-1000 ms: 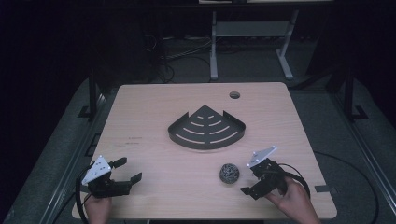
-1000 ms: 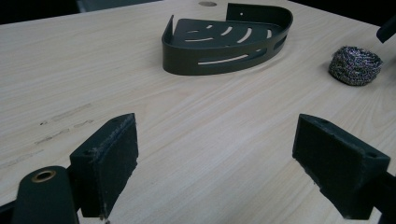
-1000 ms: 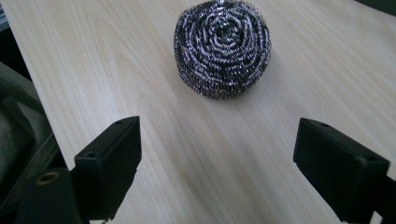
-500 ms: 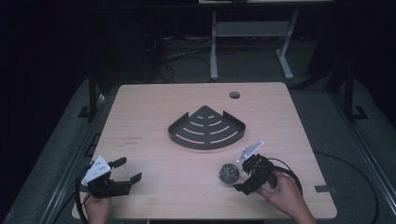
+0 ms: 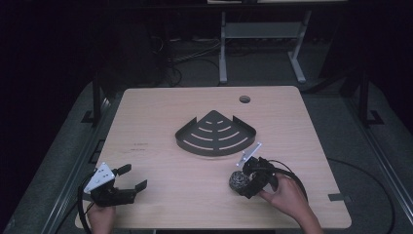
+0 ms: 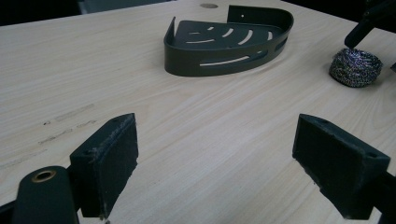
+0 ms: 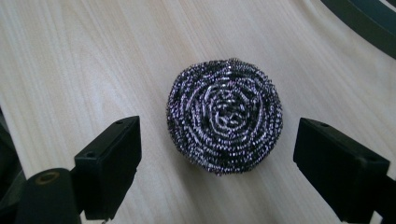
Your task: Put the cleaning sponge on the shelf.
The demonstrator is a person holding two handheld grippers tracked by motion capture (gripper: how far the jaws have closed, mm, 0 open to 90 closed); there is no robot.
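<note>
Reaching in to grasp: right gripper wide open astride scouring pad at centre frame, nothing held yet, left gripper open, empty, lower left; next, close squarely, lift toward corner rack.

The table was evenly lit from above against a dark room, shadows soft, the high view slightly grainy, and both gripper views sharp with blurred far edges.

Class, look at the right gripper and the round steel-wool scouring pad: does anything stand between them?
Nothing visible does. The right gripper is open, its jaws either side of the round steel-wool scouring pad, with bare light wooden table between pad and jaws.
</note>
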